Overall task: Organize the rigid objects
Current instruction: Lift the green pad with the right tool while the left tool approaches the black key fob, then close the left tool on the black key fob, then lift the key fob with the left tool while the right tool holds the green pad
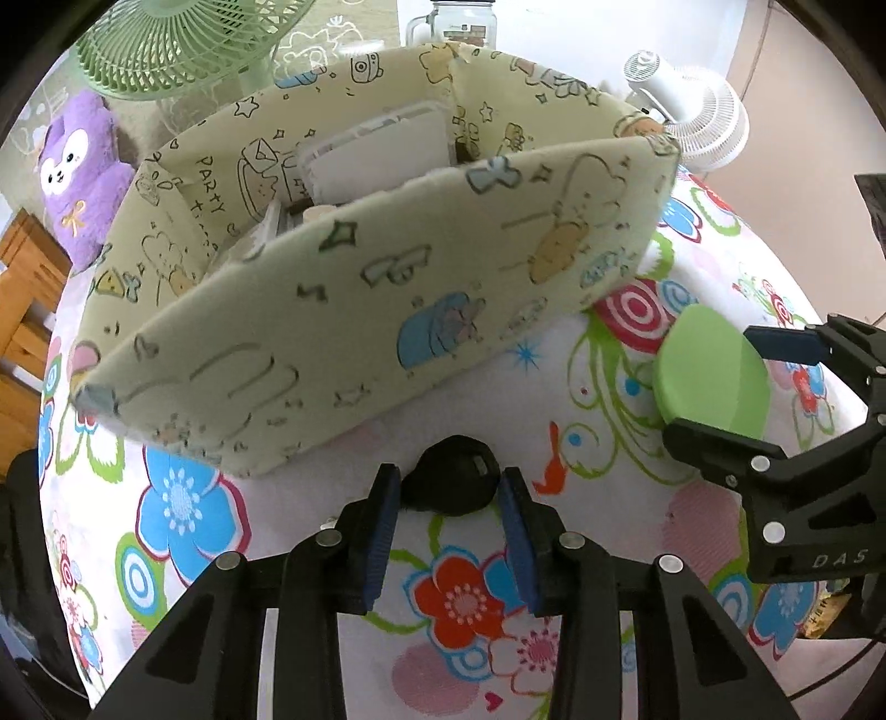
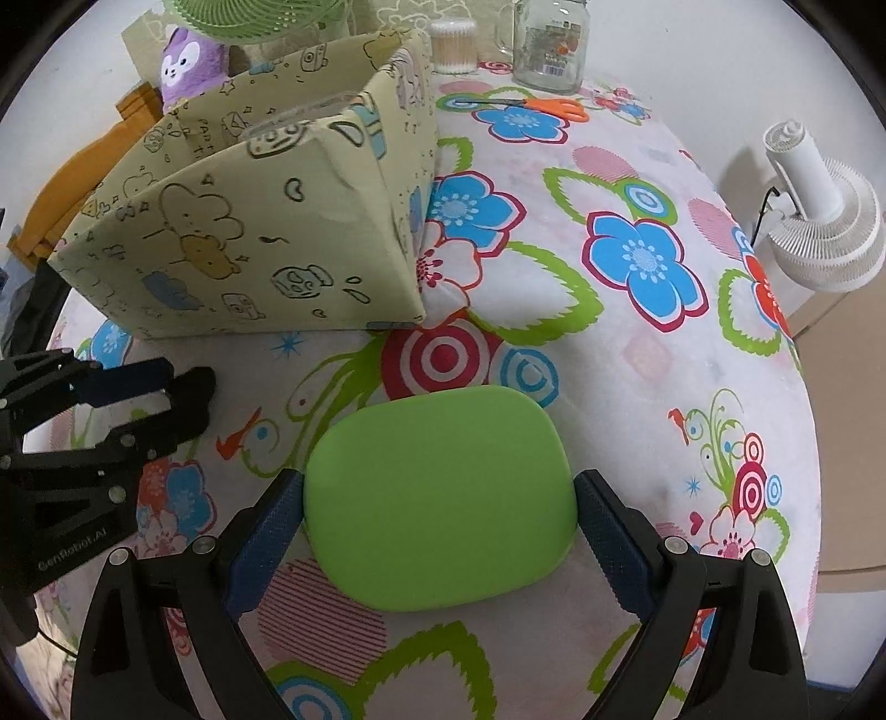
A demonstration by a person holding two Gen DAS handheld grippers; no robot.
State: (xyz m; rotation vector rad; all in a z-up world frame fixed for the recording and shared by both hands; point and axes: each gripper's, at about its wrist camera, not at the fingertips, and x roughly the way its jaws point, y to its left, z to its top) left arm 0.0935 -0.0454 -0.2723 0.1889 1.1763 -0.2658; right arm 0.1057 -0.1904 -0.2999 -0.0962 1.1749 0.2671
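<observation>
A cream cartoon-print storage box (image 1: 310, 310) stands on the flowered table; it also shows in the right wrist view (image 2: 232, 238). White and clear plastic items (image 1: 382, 160) lie inside it. My left gripper (image 1: 448, 493) has its pads against both sides of a small black rounded object (image 1: 451, 482) just in front of the box. My right gripper (image 2: 440, 498) is shut on a flat green rounded case (image 2: 437, 493), right of the box; the case also shows in the left wrist view (image 1: 711, 371).
A glass mug jar (image 2: 548, 44), a cotton swab tub (image 2: 454, 47) and orange scissors (image 2: 554, 108) sit at the table's far side. A white fan (image 2: 819, 221) stands at the right edge, a green fan (image 1: 183, 44) and a purple plush (image 1: 77, 171) behind the box.
</observation>
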